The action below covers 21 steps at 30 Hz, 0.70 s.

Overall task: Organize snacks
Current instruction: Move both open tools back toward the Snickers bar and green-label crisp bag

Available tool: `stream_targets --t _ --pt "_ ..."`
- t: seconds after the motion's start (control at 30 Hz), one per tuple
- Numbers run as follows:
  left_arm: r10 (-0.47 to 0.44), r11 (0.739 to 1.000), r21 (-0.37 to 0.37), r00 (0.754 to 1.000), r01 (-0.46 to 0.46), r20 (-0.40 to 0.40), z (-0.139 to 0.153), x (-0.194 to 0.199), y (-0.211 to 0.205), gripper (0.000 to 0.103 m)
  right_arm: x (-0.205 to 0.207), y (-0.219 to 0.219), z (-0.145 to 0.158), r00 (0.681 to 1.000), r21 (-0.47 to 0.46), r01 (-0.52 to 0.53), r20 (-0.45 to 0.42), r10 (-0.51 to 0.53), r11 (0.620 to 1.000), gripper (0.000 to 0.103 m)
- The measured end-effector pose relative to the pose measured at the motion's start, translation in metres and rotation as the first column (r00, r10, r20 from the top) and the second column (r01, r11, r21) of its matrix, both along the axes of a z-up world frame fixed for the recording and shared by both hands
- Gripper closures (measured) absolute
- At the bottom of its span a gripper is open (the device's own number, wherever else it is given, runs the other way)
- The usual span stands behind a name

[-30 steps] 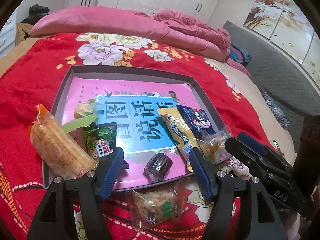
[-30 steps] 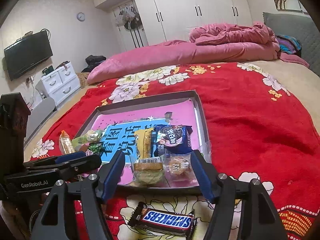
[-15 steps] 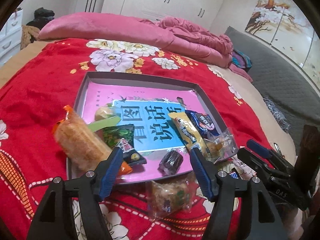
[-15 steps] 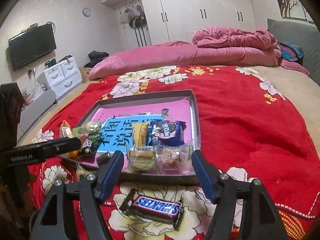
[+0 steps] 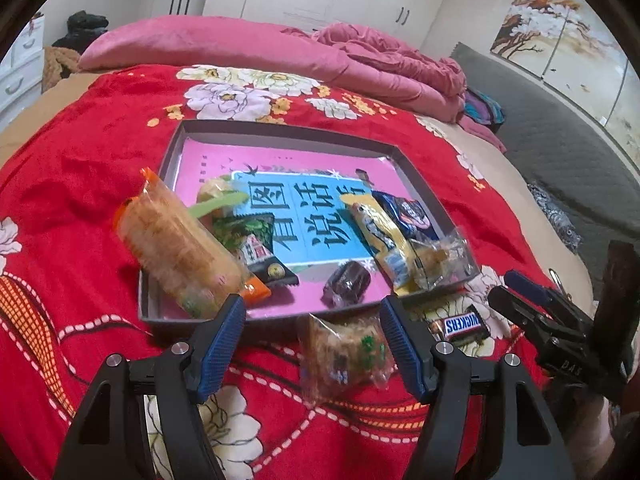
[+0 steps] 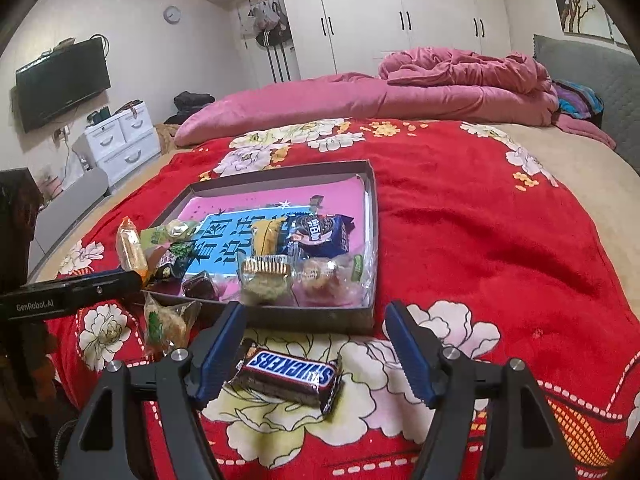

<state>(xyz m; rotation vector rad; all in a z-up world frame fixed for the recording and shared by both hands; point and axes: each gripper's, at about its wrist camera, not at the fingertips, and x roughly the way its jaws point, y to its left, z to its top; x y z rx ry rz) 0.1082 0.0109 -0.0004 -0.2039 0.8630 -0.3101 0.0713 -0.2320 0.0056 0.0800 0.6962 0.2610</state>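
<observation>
A grey tray (image 5: 280, 128) with a pink and blue print on its floor lies on the red flowered bedspread. It holds an orange-ended cracker roll (image 5: 176, 248), a green packet (image 5: 248, 236), a dark sweet (image 5: 348, 280), a yellow bar (image 5: 376, 232) and an Oreo pack (image 6: 316, 232). In front of the tray, a clear-wrapped pastry (image 5: 344, 352) lies between the fingers of my open left gripper (image 5: 312, 336), untouched. A Snickers bar (image 6: 288, 376) lies on the bedspread between the fingers of my right gripper (image 6: 316, 340). Its jaws are opening and the pads are off the bar.
A pink duvet (image 6: 440, 80) is heaped at the far end of the bed. A grey padded headboard (image 5: 560, 152) runs along the right. White drawers (image 6: 120, 140) and a wall television (image 6: 60, 80) stand to the left. Red bedspread (image 6: 480, 240) stretches right of the tray.
Both grippers have drawn back from the tray toward the near edge of the bed. The pastry now lies between the left fingers and the Snickers bar between the right ones.
</observation>
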Motion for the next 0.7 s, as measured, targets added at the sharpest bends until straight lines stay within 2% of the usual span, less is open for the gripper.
stream_targets --t 0.3,0.7 --pt "-0.025 0.999 0.026 0.999 0.026 -0.028 -0.011 -0.01 -0.011 0.032 -0.006 0.003 -0.008 0.999 0.005 -0.018 -0.034 0.018 1.0 0.028" --pt "-0.031 0.999 0.008 0.996 0.031 -0.088 -0.026 -0.011 -0.012 0.032 -0.005 0.011 -0.024 0.994 -0.041 -0.066 -0.093 0.062 0.997 0.026"
